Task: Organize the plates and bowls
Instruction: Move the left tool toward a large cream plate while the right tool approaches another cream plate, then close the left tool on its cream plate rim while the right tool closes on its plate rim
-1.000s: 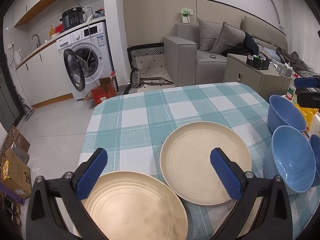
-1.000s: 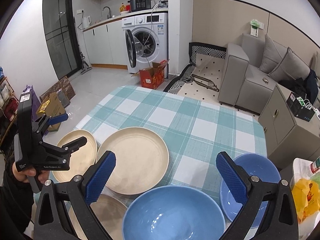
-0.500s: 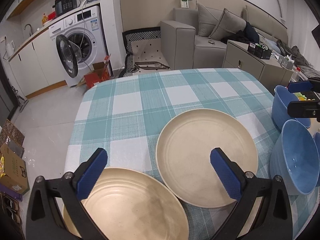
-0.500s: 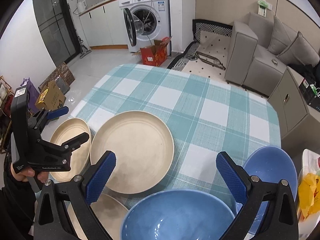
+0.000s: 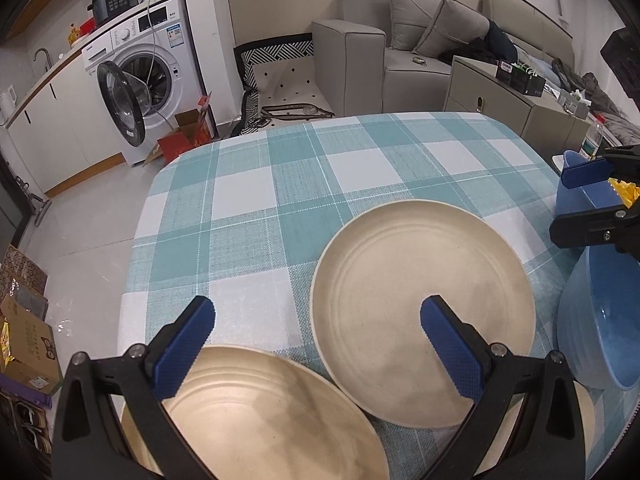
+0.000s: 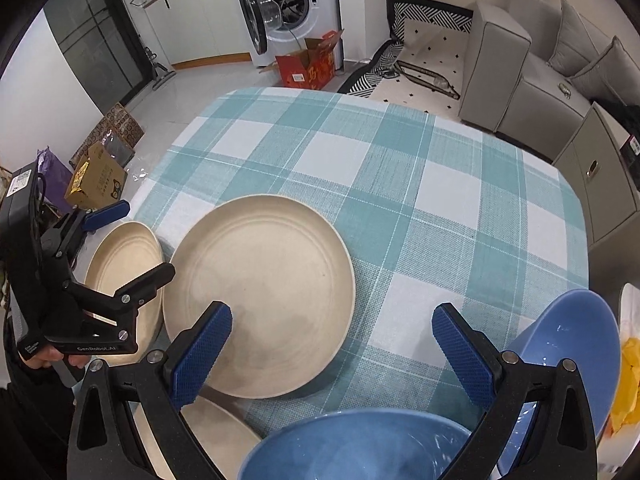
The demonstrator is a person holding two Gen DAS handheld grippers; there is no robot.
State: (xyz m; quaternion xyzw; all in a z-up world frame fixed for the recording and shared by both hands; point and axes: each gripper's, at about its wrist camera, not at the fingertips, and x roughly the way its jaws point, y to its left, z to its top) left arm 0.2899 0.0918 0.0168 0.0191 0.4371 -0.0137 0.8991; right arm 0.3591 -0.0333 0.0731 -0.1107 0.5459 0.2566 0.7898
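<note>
Three cream plates lie on the checked tablecloth (image 5: 280, 184): a middle plate (image 5: 420, 312) (image 6: 260, 292), a left plate (image 5: 256, 416) (image 6: 124, 264) and a near plate (image 6: 216, 436), partly hidden. Two blue bowls stand at the right: a near bowl (image 5: 600, 320) (image 6: 352, 448) and a far bowl (image 5: 580, 196) (image 6: 568, 348). My left gripper (image 5: 316, 344) (image 6: 128, 240) is open and empty, over the left plate's far rim. My right gripper (image 6: 332, 352) (image 5: 588, 196) is open and empty above the near bowl.
A yellow bag (image 6: 628, 384) lies off the table's right edge. A washing machine (image 5: 148, 76) with its door open, a red box (image 6: 312, 64), a grey sofa (image 5: 400, 44) and a cabinet (image 5: 492, 96) stand beyond the table. Cartons (image 6: 100, 176) sit on the floor at left.
Both grippers have moved forward and lower over the table. The plates and bowls look larger and nearer. Nothing was picked up or shifted.
</note>
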